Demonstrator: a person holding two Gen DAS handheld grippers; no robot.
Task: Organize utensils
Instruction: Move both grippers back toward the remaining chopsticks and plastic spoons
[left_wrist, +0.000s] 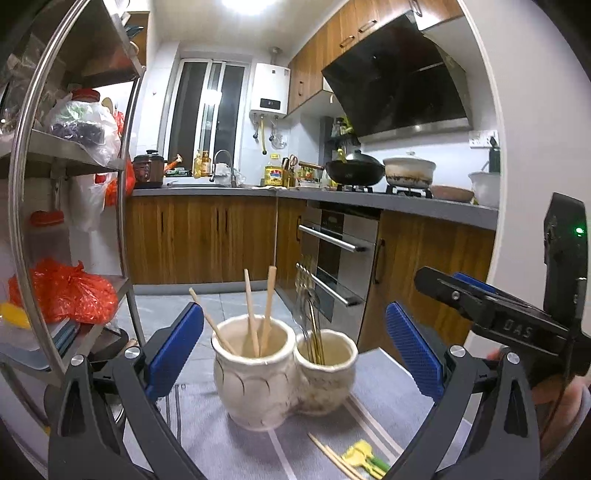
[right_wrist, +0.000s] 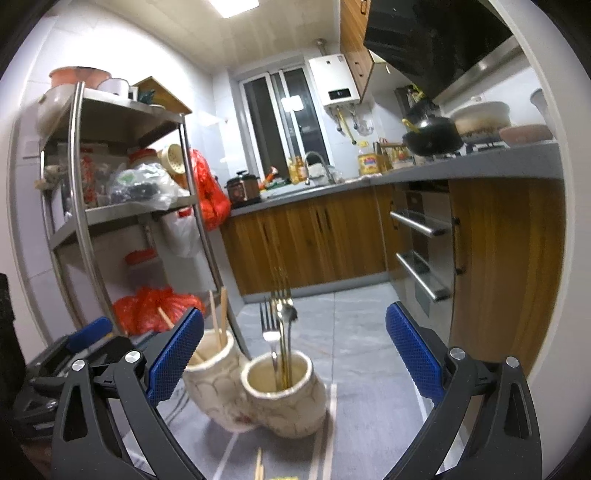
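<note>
A cream ceramic twin-pot utensil holder (left_wrist: 258, 384) (right_wrist: 280, 402) stands on a grey striped cloth (left_wrist: 236, 450). Its left pot holds wooden chopsticks (left_wrist: 251, 314) (right_wrist: 218, 317). Its right pot holds metal forks and spoons (left_wrist: 306, 295) (right_wrist: 280, 317). Loose chopsticks (left_wrist: 332, 458) and a yellow-green utensil (left_wrist: 362, 458) lie on the cloth in front of the holder. My left gripper (left_wrist: 295, 354) is open, a little back from the holder, with nothing between its fingers. My right gripper (right_wrist: 295, 354) is open too, behind the right pot, empty.
A steel shelf rack (right_wrist: 110, 206) with bags and jars stands on the left. Wooden cabinets, an oven (left_wrist: 340, 251) and a grey counter with a wok (left_wrist: 354, 171) and pots lie beyond. In the left wrist view the other gripper (left_wrist: 517, 314) and a hand (left_wrist: 565, 406) are at right.
</note>
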